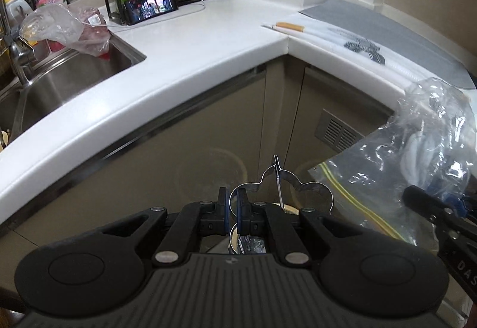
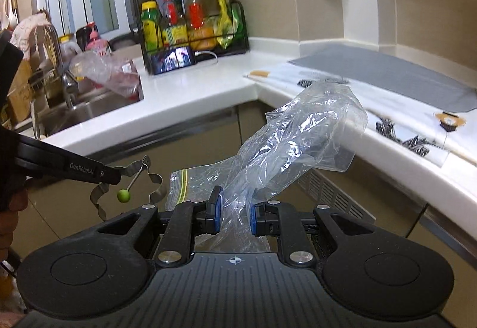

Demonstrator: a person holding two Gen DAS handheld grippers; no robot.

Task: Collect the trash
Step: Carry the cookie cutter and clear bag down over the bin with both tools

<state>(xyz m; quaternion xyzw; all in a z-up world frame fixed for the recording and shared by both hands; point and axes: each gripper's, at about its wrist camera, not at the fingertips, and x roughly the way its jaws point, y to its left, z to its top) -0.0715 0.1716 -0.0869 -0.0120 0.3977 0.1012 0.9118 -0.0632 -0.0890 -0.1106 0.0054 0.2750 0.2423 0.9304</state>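
Observation:
My left gripper (image 1: 232,200) is shut on a thin metal flower-shaped ring mould (image 1: 286,180) with a green-knobbed handle, held in front of the corner cabinet; it also shows in the right wrist view (image 2: 131,182). My right gripper (image 2: 234,210) has its jaws apart, with crumpled clear plastic bags (image 2: 301,131) between the pads and standing up above them. A zip bag with a yellow-green strip (image 2: 182,188) hangs behind. The bags also show at the right of the left wrist view (image 1: 417,155).
A white L-shaped counter (image 1: 184,39) wraps the corner. A steel sink (image 1: 74,71) with a plastic bag (image 1: 65,27) is on the left. A black rack of bottles (image 2: 184,27) and a phone (image 1: 152,4) stand at the back. A grey mat (image 2: 387,71) and chopsticks (image 1: 289,27) lie on the right.

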